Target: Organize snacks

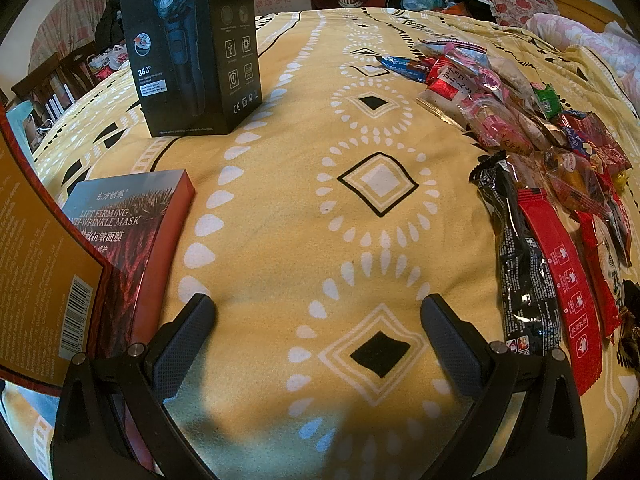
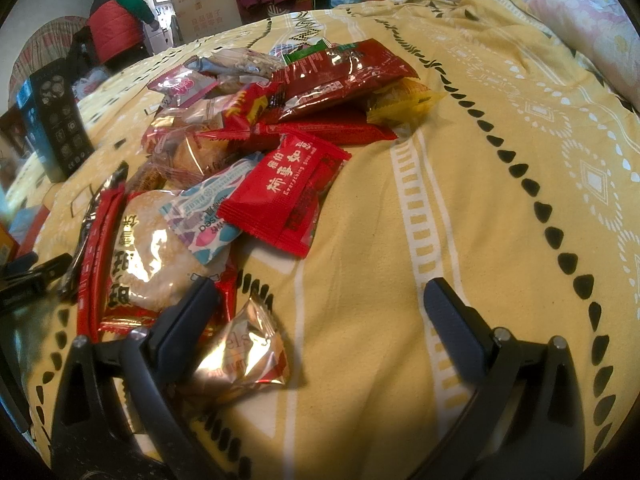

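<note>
A: Snacks [image 2: 256,152] sit in one loose heap on the yellow bedspread [image 2: 460,208], unsorted. Looks like the very start, nothing grouped yet.

B: Grippers?

A: Left gripper [image 1: 318,312] has its jaws spread wide, empty, over bare blanket. The heap lies off to its right. Right gripper [image 2: 322,300] is also wide and empty, at the near edge of the heap.

B: Closest candidate?

A: Gold foil packet [image 2: 240,356], just beside the right gripper's left finger [image 2: 188,320], lying apart from the heap. Touching or not, can't tell. Behind it is a red square packet [image 2: 284,196] on top of the pile.

B: Next move?

A: My read: shift the right gripper left to centre the foil packet between the fingers, then close. Foil is crinkly and flat, so it could slip.

B: Destination?

A: Unclear. Shaver box [image 1: 188,44] and face-mask box [image 1: 124,232] stand on the left side. No tray or bin is visible.
</note>
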Demonstrator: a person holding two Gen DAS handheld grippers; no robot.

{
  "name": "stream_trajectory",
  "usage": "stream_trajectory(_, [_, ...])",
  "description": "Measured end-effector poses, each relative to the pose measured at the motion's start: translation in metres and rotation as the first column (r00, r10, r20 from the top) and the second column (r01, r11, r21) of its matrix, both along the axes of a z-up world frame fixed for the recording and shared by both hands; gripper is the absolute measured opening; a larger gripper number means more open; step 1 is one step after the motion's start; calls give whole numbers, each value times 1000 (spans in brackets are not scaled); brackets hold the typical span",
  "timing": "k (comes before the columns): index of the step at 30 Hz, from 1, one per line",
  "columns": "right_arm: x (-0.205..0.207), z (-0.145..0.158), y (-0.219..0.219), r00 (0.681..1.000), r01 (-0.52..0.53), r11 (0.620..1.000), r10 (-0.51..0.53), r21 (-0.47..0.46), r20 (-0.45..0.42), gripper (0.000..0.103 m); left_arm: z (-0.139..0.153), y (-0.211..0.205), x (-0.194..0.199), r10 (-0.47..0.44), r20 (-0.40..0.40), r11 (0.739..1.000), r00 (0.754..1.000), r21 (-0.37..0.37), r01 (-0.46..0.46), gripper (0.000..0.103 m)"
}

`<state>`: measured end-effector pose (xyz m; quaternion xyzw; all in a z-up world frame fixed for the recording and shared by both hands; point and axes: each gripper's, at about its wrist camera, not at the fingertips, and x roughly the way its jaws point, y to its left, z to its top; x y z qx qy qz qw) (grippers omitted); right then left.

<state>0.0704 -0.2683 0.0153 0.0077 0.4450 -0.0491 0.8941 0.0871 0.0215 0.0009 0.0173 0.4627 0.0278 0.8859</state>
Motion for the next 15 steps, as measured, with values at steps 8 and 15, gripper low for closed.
stream_trajectory(8, [1,-1,0,1000,0,1000,0,0,0,103,0,0,0,0,0,1000,1000,0,0,103])
stream_trajectory(15, [1,-1,0,1000,0,1000,0,0,0,103,0,0,0,0,0,1000,1000,0,0,103])
